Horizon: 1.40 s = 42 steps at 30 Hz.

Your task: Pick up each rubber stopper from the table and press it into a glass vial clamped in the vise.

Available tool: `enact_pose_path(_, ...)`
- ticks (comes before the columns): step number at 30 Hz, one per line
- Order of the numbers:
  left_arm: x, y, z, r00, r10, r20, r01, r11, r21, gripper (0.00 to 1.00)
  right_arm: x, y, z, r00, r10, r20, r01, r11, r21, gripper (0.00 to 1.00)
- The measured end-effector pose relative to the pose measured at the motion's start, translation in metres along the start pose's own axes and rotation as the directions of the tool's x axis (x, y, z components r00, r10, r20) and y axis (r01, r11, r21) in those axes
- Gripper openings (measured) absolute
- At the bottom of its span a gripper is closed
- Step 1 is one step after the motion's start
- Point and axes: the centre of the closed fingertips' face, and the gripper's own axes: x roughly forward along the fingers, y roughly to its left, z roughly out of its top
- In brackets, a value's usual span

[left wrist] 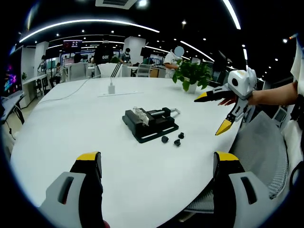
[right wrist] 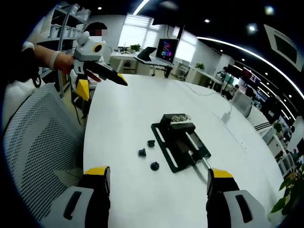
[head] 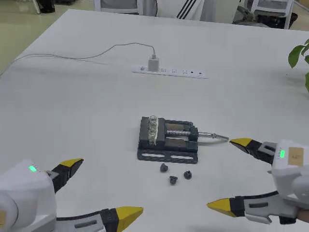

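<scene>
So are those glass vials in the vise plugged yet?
Unplugged, it seems: the vials look clear on top, and three dark stoppers lie loose on the table beside the vise.

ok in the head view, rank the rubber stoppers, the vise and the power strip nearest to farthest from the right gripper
1. three small dark rubber stoppers, on the table just left of the right gripper
2. black metal vise, just beyond the stoppers, mid-table
3. long white power strip, far side of the table
</scene>
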Motion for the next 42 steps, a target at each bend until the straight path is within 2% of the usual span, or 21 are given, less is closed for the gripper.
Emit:
enact_pose_path(3,0.000,0.002,-0.002,1.0000,0.001,-0.009,-0.001,1.000,0.011,0.97,0.010,0.006,0.004,0.9986,0.051,-0.011,-0.051,0.998,-0.020,0.79)
enact_pose_path(4,-0.001,0.002,-0.002,0.9999,0.000,-0.013,0.000,1.000,0.012,0.97,0.015,0.010,0.004,0.9968,0.076,-0.023,-0.077,0.996,-0.038,0.77)
enact_pose_path(7,-0.001,0.004,-0.004,0.9999,0.001,-0.017,0.000,1.000,0.017,0.97,0.025,0.014,-0.001,0.9918,0.107,-0.070,-0.111,0.992,-0.055,0.70)
enact_pose_path(14,0.003,0.004,-0.005,0.9994,-0.012,-0.032,0.013,0.999,0.035,0.97,0.043,0.017,0.000,0.9862,0.127,-0.107,-0.136,0.987,-0.086,0.60)
enact_pose_path(17,0.006,0.004,-0.006,0.9987,-0.021,-0.047,0.024,0.998,0.056,0.97,0.050,0.021,0.004,0.9832,0.138,-0.120,-0.152,0.981,-0.118,0.57)
enact_pose_path(22,0.009,0.004,-0.004,0.9983,-0.031,-0.049,0.034,0.997,0.066,0.97,0.062,0.027,0.004,0.9785,0.143,-0.148,-0.168,0.971,-0.168,0.50)
enact_pose_path(27,0.012,0.004,-0.002,0.9981,-0.036,-0.050,0.040,0.997,0.066,0.97,0.071,0.032,0.004,0.9760,0.148,-0.159,-0.179,0.964,-0.197,0.38)
enact_pose_path(32,0.013,0.003,-0.002,0.9980,-0.039,-0.050,0.042,0.997,0.064,0.97,0.079,0.034,0.002,0.9757,0.142,-0.167,-0.177,0.961,-0.215,0.25)
enact_pose_path(35,0.012,0.003,-0.002,0.9982,-0.037,-0.048,0.040,0.997,0.060,0.97,0.082,0.033,0.001,0.9757,0.134,-0.173,-0.171,0.962,-0.215,0.21)
enact_pose_path(42,0.010,0.004,-0.005,0.9983,-0.030,-0.051,0.032,0.998,0.046,0.97,0.087,0.037,-0.005,0.9703,0.149,-0.191,-0.191,0.956,-0.222,0.14)
